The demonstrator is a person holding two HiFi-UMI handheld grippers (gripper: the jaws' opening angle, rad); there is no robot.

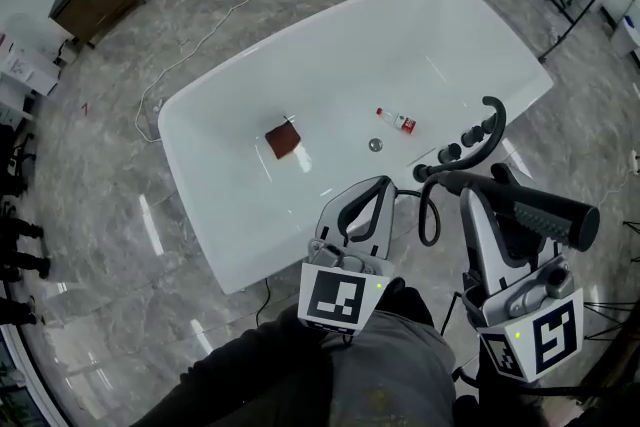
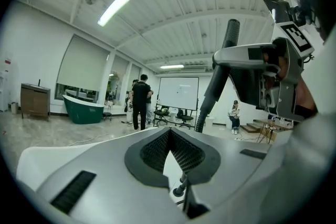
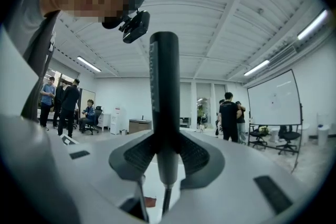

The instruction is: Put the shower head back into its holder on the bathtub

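— two grippers up; which one has it?
— the right gripper. its jaws are clamped on the handle of the shower head, which lies crosswise in the air at about four o'clock from the taps. the hose loops down below it.
— and the left gripper?
— closed on nothing, pads together, hanging just beside the other at its nine o'clock.
— so how far along?
— in hand and near the fittings, i'd say, but the seating is all left. the head isn't in any holder yet, and i can't make out which fitting on the rim of the bathtub is the holder.
— anything in the tub?
— a red block at nine o'clock from the drain and a small bottle at one o'clock. neither looks to be in the way.
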